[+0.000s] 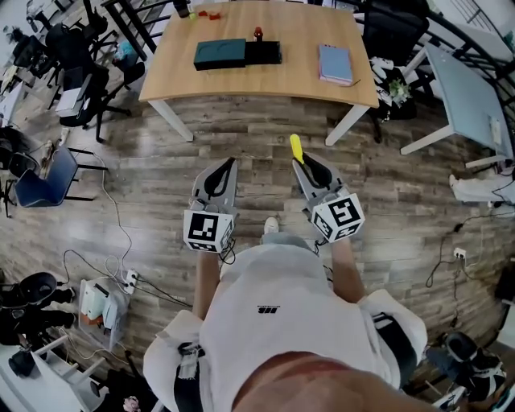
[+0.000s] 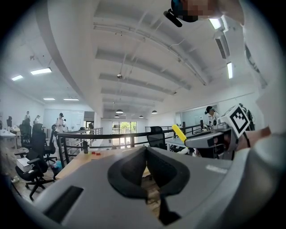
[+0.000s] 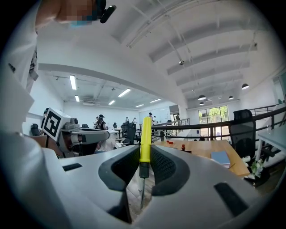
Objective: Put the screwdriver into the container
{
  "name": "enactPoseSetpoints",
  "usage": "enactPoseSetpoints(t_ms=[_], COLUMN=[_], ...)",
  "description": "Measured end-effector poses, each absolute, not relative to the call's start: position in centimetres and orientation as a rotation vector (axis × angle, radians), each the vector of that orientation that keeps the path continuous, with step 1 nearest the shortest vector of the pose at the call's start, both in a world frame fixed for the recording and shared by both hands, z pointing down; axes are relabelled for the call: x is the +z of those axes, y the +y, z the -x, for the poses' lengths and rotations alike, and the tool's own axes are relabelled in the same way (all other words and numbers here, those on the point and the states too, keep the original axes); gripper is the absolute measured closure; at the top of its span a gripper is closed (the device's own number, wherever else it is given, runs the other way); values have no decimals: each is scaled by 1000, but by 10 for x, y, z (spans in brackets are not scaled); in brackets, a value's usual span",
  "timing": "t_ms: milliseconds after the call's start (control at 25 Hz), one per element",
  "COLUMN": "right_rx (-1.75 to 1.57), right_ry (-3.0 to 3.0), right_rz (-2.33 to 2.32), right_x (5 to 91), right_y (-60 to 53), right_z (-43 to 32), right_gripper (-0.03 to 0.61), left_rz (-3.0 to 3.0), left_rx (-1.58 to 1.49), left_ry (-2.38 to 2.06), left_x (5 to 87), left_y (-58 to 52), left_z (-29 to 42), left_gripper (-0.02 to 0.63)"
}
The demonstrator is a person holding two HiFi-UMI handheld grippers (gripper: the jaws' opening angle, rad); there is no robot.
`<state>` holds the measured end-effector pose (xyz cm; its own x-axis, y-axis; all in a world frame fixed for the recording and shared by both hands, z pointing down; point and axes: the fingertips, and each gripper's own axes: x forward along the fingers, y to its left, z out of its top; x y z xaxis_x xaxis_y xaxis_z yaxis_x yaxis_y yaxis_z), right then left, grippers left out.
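Starting close in: got the screwdriver (image 3: 145,134) pinched in the right tongs (image 3: 144,154), clamped around the lower end of the yellow handle, with the handle poking out past the tips and the metal shaft running back toward the body. Looks like a solid pinch, so no need to regrip on the way. Keeping the left tongs (image 2: 145,151) pressed together on nothing, just beside the right ones at about the same height. Holding both out level over the wood floor (image 1: 241,145), well short of the tabletop (image 1: 265,84).

So, reading this as the carry step. Best bet: keep the squeeze steady and skip any wrist flicks, to avoid a slip on that smooth handle. Walk right up to the near edge before reaching, rather than stretching from far back.

Then aim for the dark teal container (image 1: 220,54) near the middle of the tabletop, butted against a black piece (image 1: 263,52) on its right. Can't tell from here whether open on top, so check once closer. Worth bringing the free left tongs in to steady it, in case of a light, skiddy box. Lower the screwdriver right inside before letting go, no dropping from above. Steer clear of the blue notebook (image 1: 335,63) off to the right and the small red bits (image 1: 211,14) at the far edge.
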<state>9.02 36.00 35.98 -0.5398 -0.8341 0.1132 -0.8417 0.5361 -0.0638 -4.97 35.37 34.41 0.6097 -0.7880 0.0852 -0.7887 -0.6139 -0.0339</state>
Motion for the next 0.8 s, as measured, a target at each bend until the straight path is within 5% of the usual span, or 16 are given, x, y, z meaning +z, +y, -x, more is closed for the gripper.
enactPoseSetpoints(t_ms=[800], right_rx=[164], right_ry=[-2713], right_rz=[-1436], right_x=[365], right_y=[262], right_z=[-113], right_gripper=[512], left_rz=[-2794], left_rx=[135], left_ry=[-1422], left_x=[351], left_y=[262], left_z=[28], left_gripper=[603])
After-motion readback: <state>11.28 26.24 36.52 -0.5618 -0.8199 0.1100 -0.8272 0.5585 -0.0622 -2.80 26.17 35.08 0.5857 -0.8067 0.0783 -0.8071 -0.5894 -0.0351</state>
